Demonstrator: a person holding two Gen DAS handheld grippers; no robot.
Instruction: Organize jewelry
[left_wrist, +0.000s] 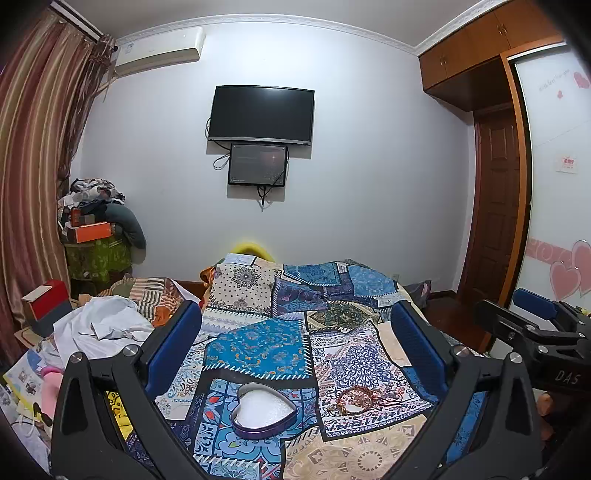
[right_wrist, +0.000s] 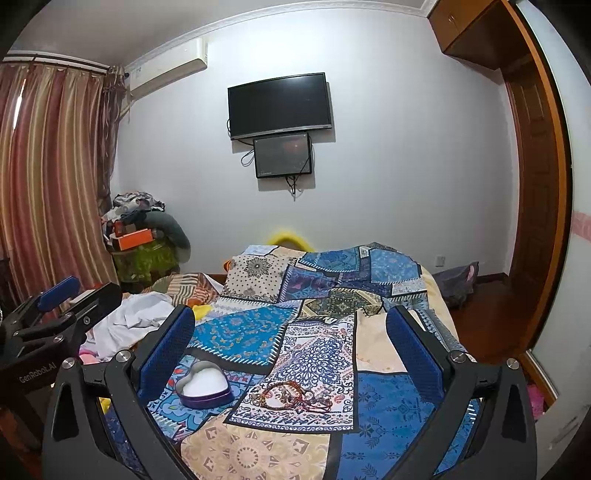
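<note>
A purple heart-shaped tin (left_wrist: 263, 411) with a white lining lies open on the patchwork bedspread (left_wrist: 258, 347); it also shows in the right wrist view (right_wrist: 204, 386). A tangle of brown beaded bracelets and cords (left_wrist: 364, 400) lies just right of the tin, and shows in the right wrist view (right_wrist: 291, 398). My left gripper (left_wrist: 295, 350) is open and empty above the tin. My right gripper (right_wrist: 291, 350) is open and empty above the jewelry. Each gripper shows at the edge of the other's view.
White crumpled cloth (left_wrist: 99, 325) and clutter lie on the bed's left side. A red and white box (left_wrist: 46, 301) stands at the left. A pile of clothes and boxes (left_wrist: 96, 225) sits in the far corner. A wardrobe (left_wrist: 554, 184) stands right.
</note>
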